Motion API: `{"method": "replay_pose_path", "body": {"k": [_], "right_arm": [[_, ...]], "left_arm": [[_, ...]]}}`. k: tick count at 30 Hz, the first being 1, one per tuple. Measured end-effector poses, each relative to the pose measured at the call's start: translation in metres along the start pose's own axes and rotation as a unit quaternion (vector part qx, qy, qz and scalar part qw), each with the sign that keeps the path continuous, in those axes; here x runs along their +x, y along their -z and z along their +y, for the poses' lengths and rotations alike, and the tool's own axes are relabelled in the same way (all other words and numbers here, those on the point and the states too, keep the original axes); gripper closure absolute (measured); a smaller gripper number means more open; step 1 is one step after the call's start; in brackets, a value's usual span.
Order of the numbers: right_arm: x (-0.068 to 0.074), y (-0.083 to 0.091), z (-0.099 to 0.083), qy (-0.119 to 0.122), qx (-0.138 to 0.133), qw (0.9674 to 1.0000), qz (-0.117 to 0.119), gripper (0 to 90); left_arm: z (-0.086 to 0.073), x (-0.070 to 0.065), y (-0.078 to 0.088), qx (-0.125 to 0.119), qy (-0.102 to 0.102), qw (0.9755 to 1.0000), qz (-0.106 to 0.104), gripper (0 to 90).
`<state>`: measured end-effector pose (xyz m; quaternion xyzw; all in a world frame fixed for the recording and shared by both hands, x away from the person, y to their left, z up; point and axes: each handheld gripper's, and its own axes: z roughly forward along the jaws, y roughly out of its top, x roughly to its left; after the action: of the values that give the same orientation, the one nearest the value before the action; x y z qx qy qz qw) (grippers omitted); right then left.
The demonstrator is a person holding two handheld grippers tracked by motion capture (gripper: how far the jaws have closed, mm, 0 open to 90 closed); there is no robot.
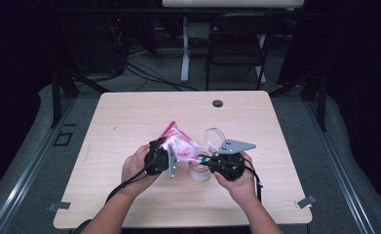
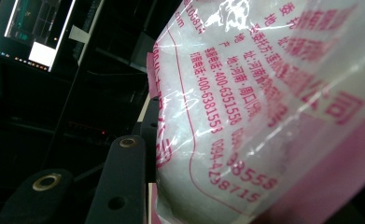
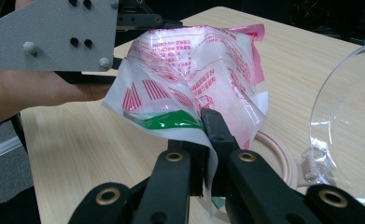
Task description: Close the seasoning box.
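Observation:
A clear plastic bag (image 1: 180,145) with pink and red print, full of white powder, hangs between both grippers above the table. My left gripper (image 1: 168,152) is shut on the bag's body; in the left gripper view the bag (image 2: 264,116) presses against one black finger (image 2: 124,177) and hides the other. My right gripper (image 1: 203,160) is shut on the bag's lower edge, where its jaws (image 3: 207,140) pinch the film below a green patch. A small glass jar (image 1: 199,171) stands under the bag with its clear lid (image 1: 215,136) swung open.
The light wooden table (image 1: 129,117) has a dark cable hole (image 1: 218,103) near its far edge. A folding chair (image 1: 237,44) and cables stand on the floor beyond. In the right gripper view the jar's rim (image 3: 278,154) and its lid (image 3: 348,126) sit close on the right.

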<state>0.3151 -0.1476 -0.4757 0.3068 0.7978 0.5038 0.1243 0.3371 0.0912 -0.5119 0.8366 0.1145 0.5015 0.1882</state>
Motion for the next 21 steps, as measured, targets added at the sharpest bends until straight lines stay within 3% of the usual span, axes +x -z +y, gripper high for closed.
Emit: {"method": "replay_pose_path", "body": {"k": [4, 21], "right_arm": [[0.0012, -0.0008, 0.0006, 0.009, 0.006, 0.9999, -0.006, 86.8], [0.0007, -0.0024, -0.0001, -0.018, 0.008, 0.9998, -0.003, 88.4]], "left_arm": [[-0.0003, 0.0005, 0.0003, 0.001, -0.002, 1.0000, 0.001, 64.5], [-0.0003, 0.0010, 0.0012, -0.002, -0.012, 0.9998, 0.017, 64.5]]}}
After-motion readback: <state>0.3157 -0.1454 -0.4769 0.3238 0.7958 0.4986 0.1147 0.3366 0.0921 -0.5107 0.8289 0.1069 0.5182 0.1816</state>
